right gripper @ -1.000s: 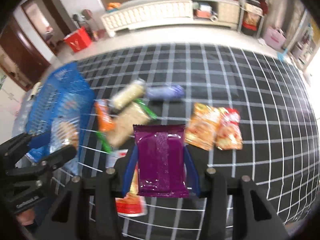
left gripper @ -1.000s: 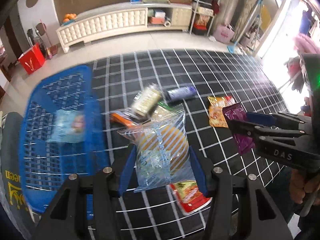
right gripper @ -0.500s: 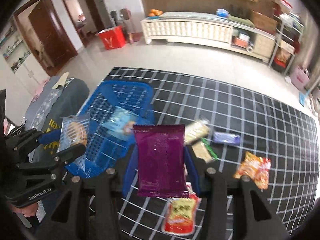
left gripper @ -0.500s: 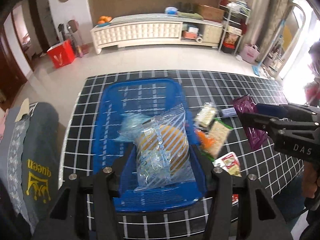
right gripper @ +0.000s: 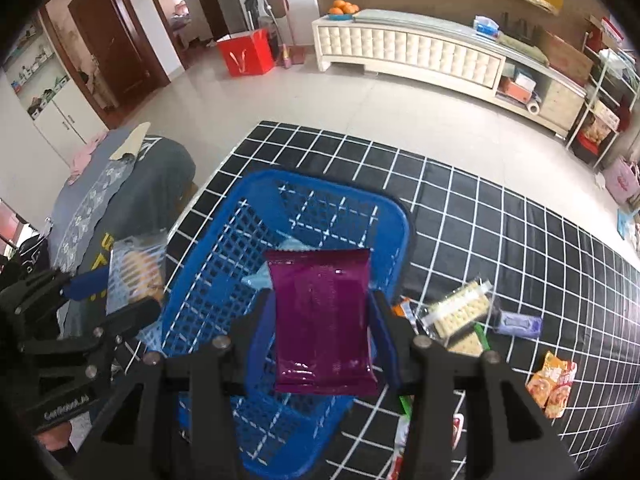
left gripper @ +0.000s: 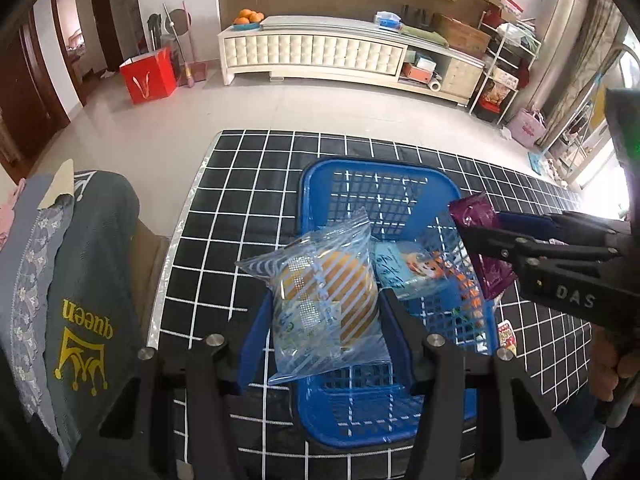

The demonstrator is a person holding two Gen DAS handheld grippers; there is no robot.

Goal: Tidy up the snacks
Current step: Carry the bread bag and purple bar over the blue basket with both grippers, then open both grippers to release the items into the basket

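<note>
Snacks are being gathered into a blue plastic basket (left gripper: 340, 176) that sits on a black mat with a white grid (left gripper: 248, 200). Going left to right: at far left, a grey cloth printed "queen" (left gripper: 92, 280) drapes over furniture beside the mat.

Next, the left gripper (left gripper: 324, 320) is clamped on a clear striped packet (left gripper: 324, 300) holding something round and golden — it hangs above the basket's near left part. A pale blue snack bag (left gripper: 412, 272) already lies inside the basket, just right of that packet.

The right gripper (right gripper: 324, 320) is closed on a purple snack packet (right gripper: 322, 320), held above the basket's right side.

Right of the basket, loose snacks lie on the mat: a cracker pack (right gripper: 460, 312), a small purple-blue packet (right gripper: 516, 324), an orange-and-red packet (right gripper: 552, 380) farther right, and a red-and-white packet (right gripper: 456, 428) at the near edge.

A second ago both grippers were over the loose snacks, with the basket off to the left; half a second ago they were swinging toward it. Now both packets are carried above the basket itself. That suggests the carry is nearly done, and the next step is likely to lower and release each packet, leaving the remaining snacks on the mat to collect afterwards. Neither packet touches the basket yet, as far as can be told.
</note>
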